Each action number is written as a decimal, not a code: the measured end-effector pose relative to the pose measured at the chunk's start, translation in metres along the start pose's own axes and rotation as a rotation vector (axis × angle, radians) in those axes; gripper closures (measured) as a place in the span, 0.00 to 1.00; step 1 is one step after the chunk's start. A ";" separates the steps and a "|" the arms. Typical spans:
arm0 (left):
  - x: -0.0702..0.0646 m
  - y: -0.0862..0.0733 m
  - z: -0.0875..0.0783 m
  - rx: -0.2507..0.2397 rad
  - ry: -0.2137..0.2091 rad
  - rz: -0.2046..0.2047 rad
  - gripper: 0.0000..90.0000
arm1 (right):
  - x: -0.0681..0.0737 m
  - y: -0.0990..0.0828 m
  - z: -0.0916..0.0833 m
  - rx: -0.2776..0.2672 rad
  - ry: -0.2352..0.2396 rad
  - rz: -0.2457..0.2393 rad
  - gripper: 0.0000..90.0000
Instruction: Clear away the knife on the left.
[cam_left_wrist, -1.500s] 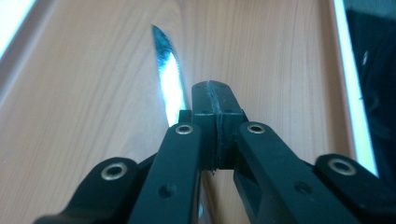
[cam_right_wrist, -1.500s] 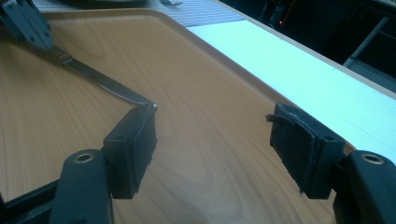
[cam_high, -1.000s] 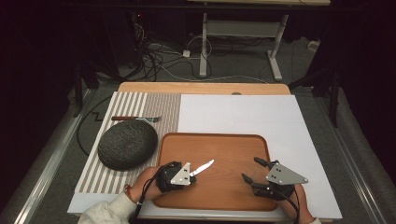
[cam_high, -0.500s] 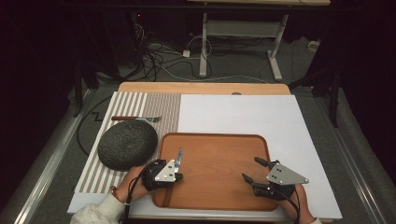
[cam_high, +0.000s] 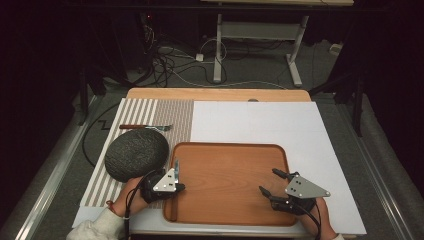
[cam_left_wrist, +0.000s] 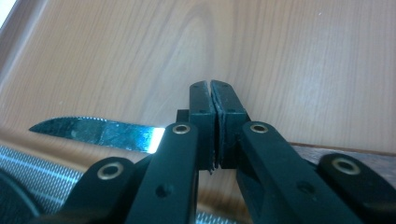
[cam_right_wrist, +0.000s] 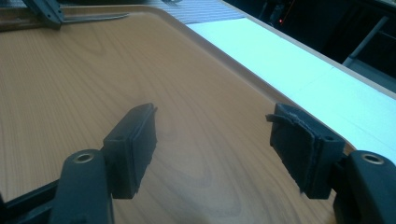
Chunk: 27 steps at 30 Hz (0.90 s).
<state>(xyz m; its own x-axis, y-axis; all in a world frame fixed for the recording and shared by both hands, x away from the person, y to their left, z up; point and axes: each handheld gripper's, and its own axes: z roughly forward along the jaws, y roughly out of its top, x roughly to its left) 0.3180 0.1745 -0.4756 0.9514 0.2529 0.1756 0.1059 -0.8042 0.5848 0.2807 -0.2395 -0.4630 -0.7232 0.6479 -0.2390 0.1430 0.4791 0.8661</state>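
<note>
One knife is what I am working with, and my left claw has it pinched, jaws pressed together on the handle end. In the high view the blade points up and away from me, standing over the left edge of the wooden tray, so its long axis runs nearly straight toward the far side of the table. In the left gripper view the serrated blade sticks out sideways past my closed jaws, above the tray's wood. My left hand is plainly the nearer one; it carries the knife. My right claw sits over the tray's near right corner, jaws standing wide apart with nothing between them, well apart from the knife. Just left of the knife lies a dark round woven mat on the striped placemat, and farther back a fork lies crosswise. I judge the coming move depends on keeping the blade pointed away while I swing it toward the mat side
</note>
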 end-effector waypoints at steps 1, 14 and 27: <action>0.001 -0.001 0.000 -0.003 0.001 -0.006 0.94 | 0.000 0.000 0.000 0.001 0.000 -0.002 0.36; 0.007 -0.005 -0.001 0.000 0.025 -0.020 0.93 | -0.002 -0.002 0.001 0.005 0.002 -0.002 0.36; 0.005 -0.002 -0.004 -0.004 0.076 -0.005 0.89 | 0.000 -0.001 0.000 0.003 -0.001 -0.011 0.36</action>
<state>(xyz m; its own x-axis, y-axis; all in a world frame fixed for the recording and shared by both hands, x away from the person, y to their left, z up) 0.3215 0.1800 -0.4729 0.9263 0.2969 0.2322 0.1089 -0.8006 0.5892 0.2804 -0.2397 -0.4635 -0.7244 0.6431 -0.2485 0.1371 0.4876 0.8622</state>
